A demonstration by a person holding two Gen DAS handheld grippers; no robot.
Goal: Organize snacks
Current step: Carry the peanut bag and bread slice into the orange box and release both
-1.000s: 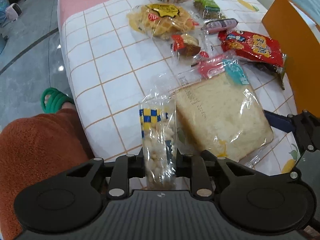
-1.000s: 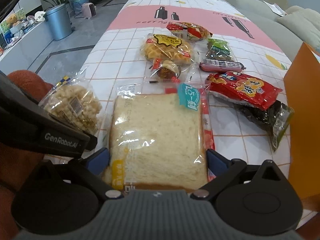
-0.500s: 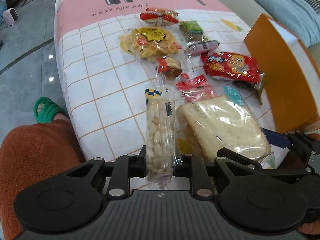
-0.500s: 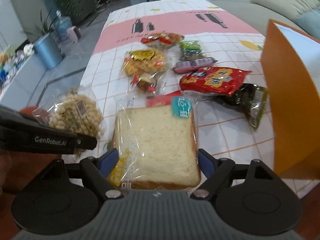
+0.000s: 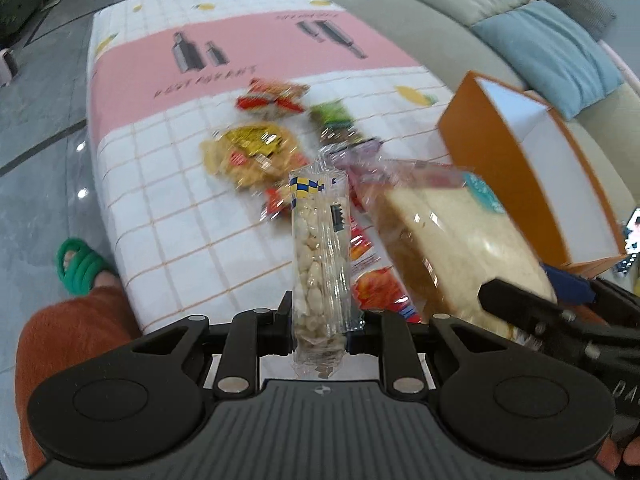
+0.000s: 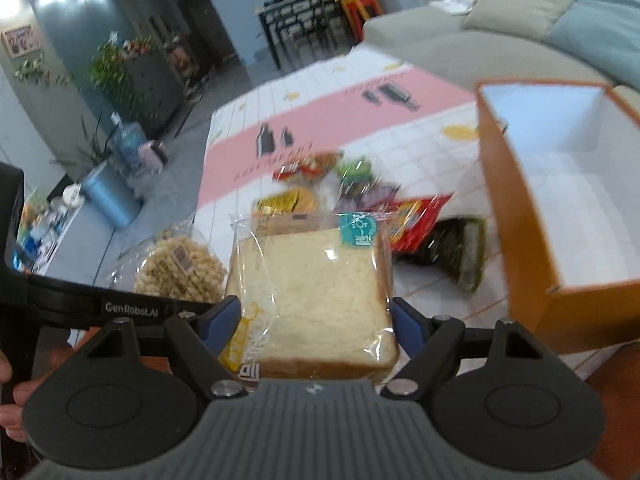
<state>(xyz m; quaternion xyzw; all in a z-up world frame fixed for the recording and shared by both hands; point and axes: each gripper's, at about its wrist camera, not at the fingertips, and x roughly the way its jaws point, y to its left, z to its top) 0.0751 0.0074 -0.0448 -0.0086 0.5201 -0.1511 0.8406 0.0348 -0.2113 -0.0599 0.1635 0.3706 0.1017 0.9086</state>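
Observation:
My left gripper (image 5: 320, 320) is shut on a clear bag of pale puffed snacks (image 5: 320, 248) with a blue-and-yellow checked top, held upright above the tablecloth. My right gripper (image 6: 316, 316) has its blue pads pressed on both sides of a bagged slice of white bread (image 6: 316, 292); its jaws are closing on the bread, which hangs above the table. In the left wrist view the bread (image 5: 452, 248) is just right of the snack bag. An open orange box (image 6: 504, 200) with a white inside stands to the right.
Several snack packs lie mid-table: a yellow waffle pack (image 5: 248, 152), a red packet (image 6: 416, 216), a dark green packet (image 6: 460, 252). A sofa (image 5: 440, 20) runs behind the table. A person's leg (image 5: 72, 340) and green slipper (image 5: 76, 268) are at the left.
Both grippers have risen with their packs. The bread has come up off the table and the right gripper's jaws have narrowed on it. The orange box's inside has come into view.

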